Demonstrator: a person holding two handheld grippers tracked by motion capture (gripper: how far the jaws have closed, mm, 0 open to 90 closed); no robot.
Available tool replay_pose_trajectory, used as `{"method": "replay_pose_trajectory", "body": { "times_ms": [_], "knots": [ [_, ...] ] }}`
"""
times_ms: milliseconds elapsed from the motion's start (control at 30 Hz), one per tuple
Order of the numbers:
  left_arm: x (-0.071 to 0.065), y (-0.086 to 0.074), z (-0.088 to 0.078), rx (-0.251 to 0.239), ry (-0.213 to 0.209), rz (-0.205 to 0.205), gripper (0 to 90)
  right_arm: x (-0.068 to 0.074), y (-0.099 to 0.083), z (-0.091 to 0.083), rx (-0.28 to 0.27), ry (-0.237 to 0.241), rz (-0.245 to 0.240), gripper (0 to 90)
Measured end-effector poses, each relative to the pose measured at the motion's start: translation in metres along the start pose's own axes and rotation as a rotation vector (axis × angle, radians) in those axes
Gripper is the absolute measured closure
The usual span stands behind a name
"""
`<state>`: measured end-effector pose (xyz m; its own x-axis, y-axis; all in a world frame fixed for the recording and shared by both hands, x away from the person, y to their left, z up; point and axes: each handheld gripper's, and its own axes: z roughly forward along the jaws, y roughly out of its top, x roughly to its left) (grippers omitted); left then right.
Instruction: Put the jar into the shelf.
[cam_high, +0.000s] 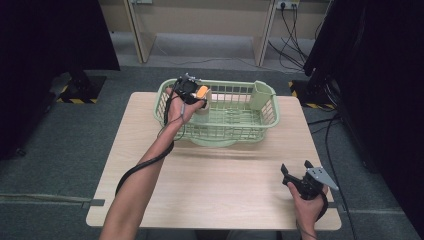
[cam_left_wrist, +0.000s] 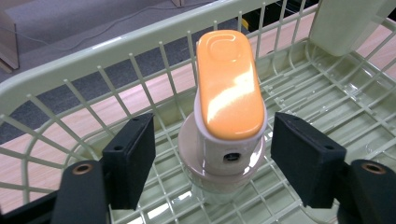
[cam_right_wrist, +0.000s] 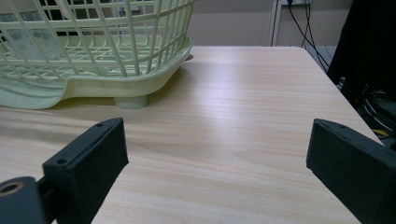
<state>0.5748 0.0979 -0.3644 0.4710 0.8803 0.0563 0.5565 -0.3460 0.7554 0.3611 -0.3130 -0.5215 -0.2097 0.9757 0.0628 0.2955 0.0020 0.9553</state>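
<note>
Left tongs (cam_left_wrist: 212, 154) were spread around orange-topped bottle (cam_left_wrist: 228, 88) in basket (cam_high: 170, 90), right tongs (cam_high: 295, 172) released; off-centre closure risked toppling.

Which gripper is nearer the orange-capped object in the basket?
Left. The left gripper has its open jaws on either side of the orange-capped object inside the basket. The right gripper is over bare table, outside the basket.

Glossy orange cap (cam_left_wrist: 229, 84), matt plastic basket (cam_high: 220, 87) – woodgrain table (cam_high: 225, 175)
</note>
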Motion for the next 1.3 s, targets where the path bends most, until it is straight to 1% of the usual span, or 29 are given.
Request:
{"method": "replay_pose_trajectory", "body": {
  "times_ms": [133, 167, 233, 333, 433, 600, 767, 833, 867, 967, 1133, 1300],
  "knots": [
    [-0.001, -0.001, -0.004, -0.014, 0.006, 0.009, 26.3, 0.000, 0.000, 0.000, 0.000, 0.000, -0.001, 5.5],
    [-0.001, -0.002, -0.005, -0.018, 0.009, 0.006, 26.3, 0.000, 0.000, 0.000, 0.000, 0.000, -0.001, 5.5],
    [0.000, -0.004, -0.009, -0.023, 0.018, 0.002, 23.6, 0.000, 0.000, 0.000, 0.000, -0.001, -0.001, 5.5],
    [0.002, -0.006, -0.010, -0.027, 0.022, 0.000, 22.8, 0.000, 0.000, 0.000, 0.000, -0.001, -0.001, 5.5],
    [0.003, -0.008, -0.014, -0.044, 0.031, -0.007, 20.7, 0.000, 0.000, 0.000, 0.001, -0.001, -0.001, 5.5],
    [0.002, -0.012, -0.023, -0.069, 0.029, -0.003, 18.6, 0.000, 0.000, 0.000, 0.000, -0.002, -0.003, 5.5],
    [0.002, -0.013, -0.028, -0.076, 0.031, -0.001, 17.7, 0.001, 0.000, 0.000, -0.001, -0.003, -0.006, 5.5],
    [0.001, -0.014, -0.031, -0.086, 0.029, -0.003, 17.4, 0.001, 0.000, 0.000, 0.000, -0.003, -0.005, 5.5],
    [0.000, -0.014, -0.035, -0.098, 0.028, 0.003, 17.2, 0.001, 0.000, 0.000, -0.001, -0.003, -0.006, 5.5],
    [-0.002, -0.015, -0.040, -0.111, 0.027, 0.007, 16.9, 0.001, 0.000, 0.000, -0.001, -0.003, -0.007, 5.5],
    [-0.001, -0.019, -0.042, -0.117, 0.031, 0.016, 16.6, 0.001, 0.000, 0.000, -0.001, -0.003, -0.008, 5.5],
    [0.000, -0.026, -0.045, -0.130, 0.030, 0.012, 15.9, 0.001, 0.000, 0.000, 0.000, -0.003, -0.009, 5.5]
  ]
}}
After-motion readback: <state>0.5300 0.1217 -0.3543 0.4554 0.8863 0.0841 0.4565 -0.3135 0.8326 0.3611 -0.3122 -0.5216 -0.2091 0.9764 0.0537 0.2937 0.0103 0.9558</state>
